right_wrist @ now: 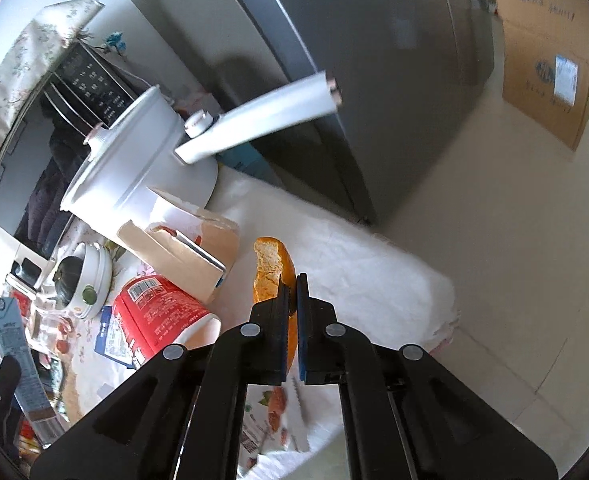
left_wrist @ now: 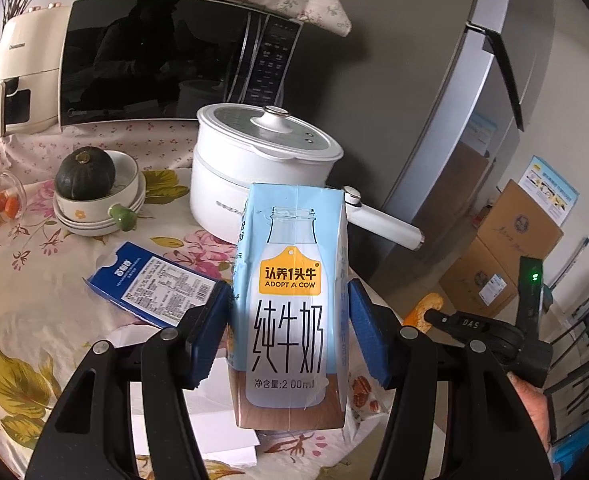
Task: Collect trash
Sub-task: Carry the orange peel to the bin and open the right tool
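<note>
I hold the milk carton (left_wrist: 290, 304) upright between my left gripper's (left_wrist: 290, 320) blue fingers (left_wrist: 210, 332), which clamp its sides. My right gripper's (right_wrist: 291, 292) fingers are closed on an orange peel (right_wrist: 272, 268), raised above the table (right_wrist: 354, 276) near its edge. Bare floor (right_wrist: 514, 260) lies beyond that edge; the white pot (left_wrist: 254, 160) stands close behind the carton.

Milk carton (left_wrist: 290, 304) concealed the white pot's (left_wrist: 254, 160) lower front wall; beside the pot, the blue packet's (left_wrist: 154, 284) print was too small to read, and the orange peel's (right_wrist: 272, 268) lower end lay hidden.

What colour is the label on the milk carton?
Yellow-orange, on the pale blue milk carton; clearest in the left wrist view.
</note>
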A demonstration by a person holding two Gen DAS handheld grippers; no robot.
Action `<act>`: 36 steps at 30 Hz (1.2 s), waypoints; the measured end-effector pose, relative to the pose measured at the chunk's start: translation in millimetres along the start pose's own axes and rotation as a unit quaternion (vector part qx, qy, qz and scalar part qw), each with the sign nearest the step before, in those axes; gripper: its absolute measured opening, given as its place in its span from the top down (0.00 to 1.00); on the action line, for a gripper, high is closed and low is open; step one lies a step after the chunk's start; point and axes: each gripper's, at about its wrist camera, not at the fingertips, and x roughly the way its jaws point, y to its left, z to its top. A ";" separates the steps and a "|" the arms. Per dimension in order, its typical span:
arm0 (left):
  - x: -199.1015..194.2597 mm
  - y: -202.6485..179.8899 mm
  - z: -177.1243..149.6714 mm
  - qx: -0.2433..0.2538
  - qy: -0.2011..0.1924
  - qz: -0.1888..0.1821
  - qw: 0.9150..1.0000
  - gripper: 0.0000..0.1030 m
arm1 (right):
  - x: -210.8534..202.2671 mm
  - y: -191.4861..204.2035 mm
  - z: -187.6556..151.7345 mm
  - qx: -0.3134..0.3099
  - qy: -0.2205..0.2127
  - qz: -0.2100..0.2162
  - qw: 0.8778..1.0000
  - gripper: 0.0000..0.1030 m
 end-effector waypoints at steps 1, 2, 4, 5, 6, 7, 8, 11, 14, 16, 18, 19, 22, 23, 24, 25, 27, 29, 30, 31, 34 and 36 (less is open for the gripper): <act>-0.3 -3.1 -1.3 0.003 0.000 -0.003 1.000 0.43 | -6.1 -0.3 -0.4 -0.008 -0.007 -0.004 1.000 0.98; -0.7 -5.1 -2.2 0.004 0.000 -0.004 1.000 0.43 | -11.8 -0.6 -1.1 -0.016 -0.013 -0.008 1.000 0.98; -1.4 -10.4 -4.6 0.009 0.001 -0.008 1.000 0.43 | -22.3 -1.8 -2.9 -0.027 -0.025 -0.016 0.999 0.98; -1.9 -11.8 -5.5 0.010 0.001 -0.010 1.000 0.43 | -26.4 -2.8 -4.2 -0.031 -0.028 -0.018 0.999 0.98; -2.3 -14.3 -6.7 0.011 0.001 -0.012 1.000 0.43 | -31.7 -4.4 -5.7 -0.036 -0.033 -0.020 0.999 0.98; -2.7 -16.8 -7.9 0.013 0.001 -0.014 1.000 0.43 | -36.7 -5.8 -7.2 -0.041 -0.037 -0.024 0.998 0.98; -3.1 -18.3 -9.2 0.014 0.001 -0.016 1.000 0.43 | -41.8 -6.9 -9.1 -0.045 -0.041 -0.027 0.998 0.98; -5.4 -25.1 -13.7 0.018 0.002 -0.023 1.000 0.43 | -56.2 -10.0 -16.1 -0.065 -0.052 -0.040 0.996 0.98; -7.8 -32.1 -19.5 0.022 0.004 -0.029 0.999 0.43 | -69.4 -13.3 -26.6 -0.090 -0.058 -0.053 0.993 0.98; -8.8 -36.3 -25.1 0.023 0.007 -0.034 0.999 0.43 | -75.2 -16.1 -35.4 -0.112 -0.060 -0.069 0.990 0.98; -8.7 -41.0 -29.8 0.027 0.011 -0.037 0.999 0.43 | -78.6 -20.6 -45.8 -0.132 -0.060 -0.086 0.986 0.98; -8.5 -44.2 -33.1 0.031 0.014 -0.038 0.999 0.43 | -79.7 -22.8 -50.5 -0.140 -0.060 -0.094 0.984 0.98; -8.2 -52.1 -39.8 0.037 0.019 -0.044 0.998 0.43 | -84.4 -28.5 -63.9 -0.161 -0.059 -0.110 0.979 0.98; -8.1 -53.8 -41.1 0.037 0.021 -0.046 0.998 0.43 | -86.1 -29.5 -67.5 -0.166 -0.058 -0.112 0.978 0.98; -8.0 -56.6 -43.0 0.038 0.022 -0.049 0.998 0.43 | -87.6 -30.7 -71.2 -0.172 -0.057 -0.113 0.977 0.98; -7.9 -59.7 -45.2 0.040 0.024 -0.052 0.998 0.43 | -88.9 -31.4 -75.0 -0.177 -0.055 -0.114 0.976 0.97; -7.9 -64.1 -49.0 0.042 0.027 -0.057 0.997 0.43 | -92.6 -34.1 -82.6 -0.181 -0.052 -0.114 0.975 0.95; -7.5 -71.2 -54.2 0.048 0.031 -0.063 0.996 0.43 | -95.8 -36.5 -87.6 -0.183 -0.052 -0.119 0.975 0.88; -7.0 -74.8 -57.0 0.051 0.033 -0.065 0.996 0.43 | -97.6 -37.8 -89.9 -0.184 -0.053 -0.121 0.974 0.77; -6.6 -77.3 -58.3 0.054 0.034 -0.066 0.996 0.43 | -99.8 -39.8 -92.2 -0.184 -0.054 -0.122 0.974 0.69; -3.9 -86.2 -65.7 0.064 0.041 -0.071 0.995 0.43 | -105.5 -43.9 -95.8 -0.183 -0.061 -0.128 0.973 0.57; -1.8 -90.8 -69.0 0.068 0.045 -0.074 0.994 0.43 | -107.4 -45.2 -95.7 -0.182 -0.067 -0.131 0.972 0.49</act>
